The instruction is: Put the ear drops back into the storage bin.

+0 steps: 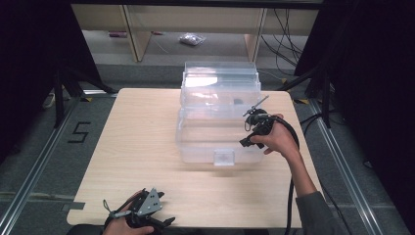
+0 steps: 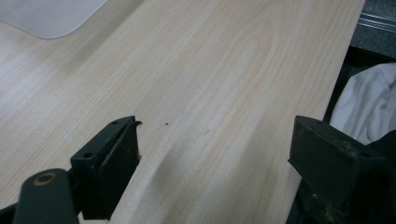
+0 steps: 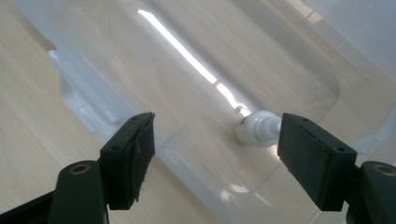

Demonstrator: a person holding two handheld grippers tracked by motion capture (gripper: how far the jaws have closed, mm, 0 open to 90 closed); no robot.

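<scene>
A clear plastic storage box [image 1: 195,147] stands on the far middle of the wooden table [image 1: 137,147], its lid [image 1: 220,78] raised behind it. My right gripper [image 1: 246,142] hovers at the box's right rim, open and holding nothing. Seen from the right gripper view, the right gripper [image 3: 215,154] spreads its jaws wide over the box wall [image 3: 140,93]. A small white bottle-like thing [image 3: 257,129] lies on the box floor, close to the right-hand jaw. My left gripper [image 1: 164,223] rests near the table's front edge. The left gripper [image 2: 215,154] is open over bare wood.
A corner of the clear box [image 2: 46,18] shows at the upper left of the left gripper view. White cloth [image 2: 364,107] lies past the table edge. Beyond the table are shelf legs [image 1: 139,39], cables [image 1: 288,44] and a small bag [image 1: 192,39].
</scene>
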